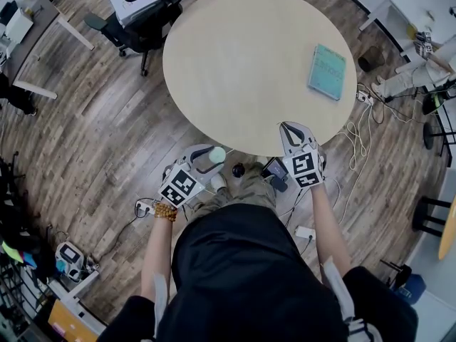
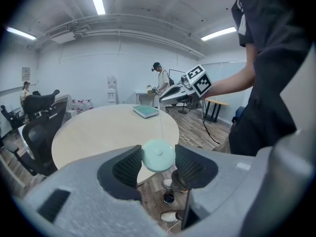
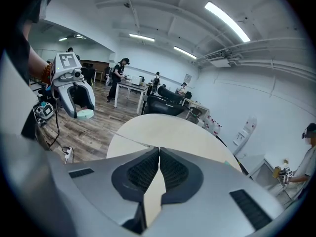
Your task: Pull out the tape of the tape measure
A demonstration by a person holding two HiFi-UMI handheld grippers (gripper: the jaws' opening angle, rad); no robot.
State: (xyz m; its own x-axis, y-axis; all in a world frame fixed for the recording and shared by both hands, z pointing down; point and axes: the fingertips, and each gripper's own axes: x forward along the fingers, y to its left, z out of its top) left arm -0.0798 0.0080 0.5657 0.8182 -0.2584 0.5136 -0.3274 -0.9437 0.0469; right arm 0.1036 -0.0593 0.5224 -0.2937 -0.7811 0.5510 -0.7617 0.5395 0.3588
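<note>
Since the tape measure, a round pale-green case, sits clamped between the jaws of the left gripper just off the near edge of the round table, the pull turns on the right gripper, which is to the case's right and apart from it. A thin tape runs from the case across to the right gripper, so its long axis lies left to right between the two. The right gripper's jaws are pressed together with no gap, apparently pinching the tape's end; in my judgement, further extension calls for drawing it rightward along that line
</note>
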